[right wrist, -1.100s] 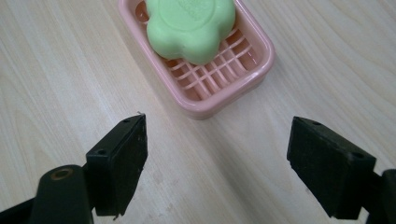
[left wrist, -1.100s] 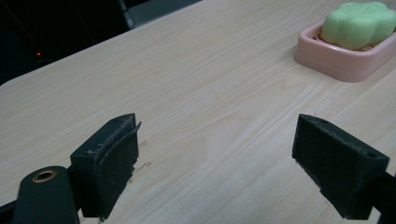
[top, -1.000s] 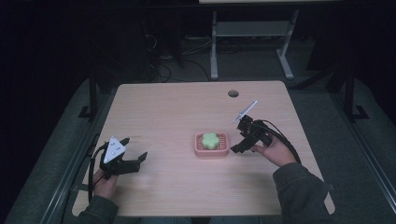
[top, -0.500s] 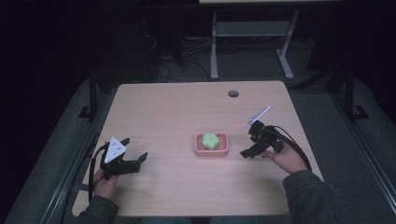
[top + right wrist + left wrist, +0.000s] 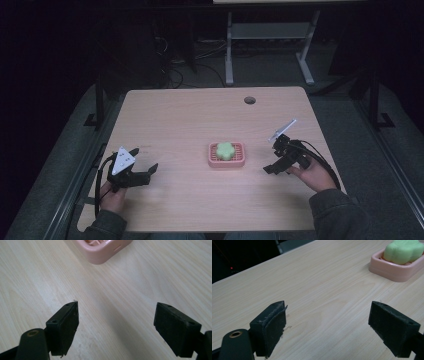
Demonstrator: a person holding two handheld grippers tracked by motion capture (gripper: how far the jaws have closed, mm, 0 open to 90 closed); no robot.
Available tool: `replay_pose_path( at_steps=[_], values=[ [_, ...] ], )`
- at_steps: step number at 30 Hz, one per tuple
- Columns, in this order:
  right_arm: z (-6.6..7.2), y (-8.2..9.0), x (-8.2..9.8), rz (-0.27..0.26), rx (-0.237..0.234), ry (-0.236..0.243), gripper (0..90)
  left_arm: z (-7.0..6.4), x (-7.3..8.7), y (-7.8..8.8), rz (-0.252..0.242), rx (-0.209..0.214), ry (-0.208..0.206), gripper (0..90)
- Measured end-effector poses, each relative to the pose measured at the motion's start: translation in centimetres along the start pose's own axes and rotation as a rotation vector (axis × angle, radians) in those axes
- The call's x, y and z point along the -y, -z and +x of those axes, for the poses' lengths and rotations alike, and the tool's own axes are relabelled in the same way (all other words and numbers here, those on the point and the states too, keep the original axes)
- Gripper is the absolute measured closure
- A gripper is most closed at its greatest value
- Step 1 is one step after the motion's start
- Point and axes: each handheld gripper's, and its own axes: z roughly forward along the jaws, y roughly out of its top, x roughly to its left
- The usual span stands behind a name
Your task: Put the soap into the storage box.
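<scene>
Your pink dish (image 5: 226, 155) with the green soap (image 5: 225, 149) sits mid-frame on the table (image 5: 200, 115). The right tongs (image 5: 270, 168) lie nearer, just right of it; the left tongs (image 5: 148, 171) farther. Both gape, empty.

Left gripper (image 5: 144, 164): in my left hand (image 5: 112, 196), low at the near left of the tabletop (image 5: 190, 120), fingers (image 5: 270, 327) spread wide, nothing between them.
Right gripper (image 5: 272, 162): in my right hand (image 5: 312, 175), near right, fingers (image 5: 65, 326) parted wide, empty, angled down towards the wood.
Forearms: both sleeved, entering from the near edge.
</scene>
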Motion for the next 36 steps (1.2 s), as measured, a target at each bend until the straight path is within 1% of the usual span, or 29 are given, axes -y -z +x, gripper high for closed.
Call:
replay_pose_path(
  at_steps=[3, 6, 8, 11, 12, 15, 16, 21, 27, 30, 32, 33, 36],
  values=[
    [0.0, 0.1, 0.4, -0.009, 0.006, -0.001, 19.9, 0.0, 0.0, 0.0, 0.002, 0.0, -0.001, 14.1],
    [-0.1, 0.1, 0.8, -0.013, 0.002, -0.006, 19.9, 0.0, 0.0, 0.0, 0.005, 0.001, -0.003, 14.1],
    [-0.1, 0.1, 1.4, -0.015, 0.005, -0.011, 19.9, 0.0, 0.0, 0.0, 0.004, 0.002, -0.003, 14.1],
    [-0.1, 0.1, 1.7, -0.013, 0.001, -0.014, 19.8, -0.1, 0.0, 0.0, 0.005, 0.003, -0.003, 14.1],
    [-0.1, 0.0, 1.8, -0.012, 0.007, -0.014, 19.8, -0.1, 0.0, 0.0, 0.004, 0.003, -0.004, 14.1],
    [-0.2, 0.0, 2.3, -0.008, 0.006, -0.021, 19.8, -0.1, 0.0, 0.0, 0.002, 0.002, -0.005, 14.1],
    [-0.2, 0.1, 2.6, -0.015, 0.004, -0.031, 19.8, -0.1, 0.0, -0.1, 0.004, 0.002, -0.005, 14.1],
    [0.0, 0.3, 2.9, -0.029, 0.004, -0.03, 19.7, -0.1, 0.0, -0.1, 0.001, 0.005, -0.003, 14.1],
    [0.3, 0.6, 3.6, -0.037, 0.011, -0.029, 19.5, -0.2, 0.0, 0.0, -0.006, 0.01, -0.015, 14.1],
    [0.4, 0.6, 4.1, -0.039, 0.009, -0.042, 19.4, -0.3, 0.0, -0.1, -0.005, 0.012, -0.002, 14.1],
    [0.4, 0.6, 4.7, -0.042, 0.003, -0.047, 19.4, -0.2, 0.0, 0.0, 0.001, 0.011, -0.006, 14.1],
    [0.4, 0.5, 4.9, -0.044, 0.003, -0.049, 19.4, -0.2, 0.0, -0.1, -0.008, 0.01, -0.008, 14.1],
    [0.5, 0.4, 5.6, -0.038, -0.001, -0.058, 19.5, -0.2, 0.0, -0.1, -0.007, 0.009, -0.007, 14.1]
  ],
)
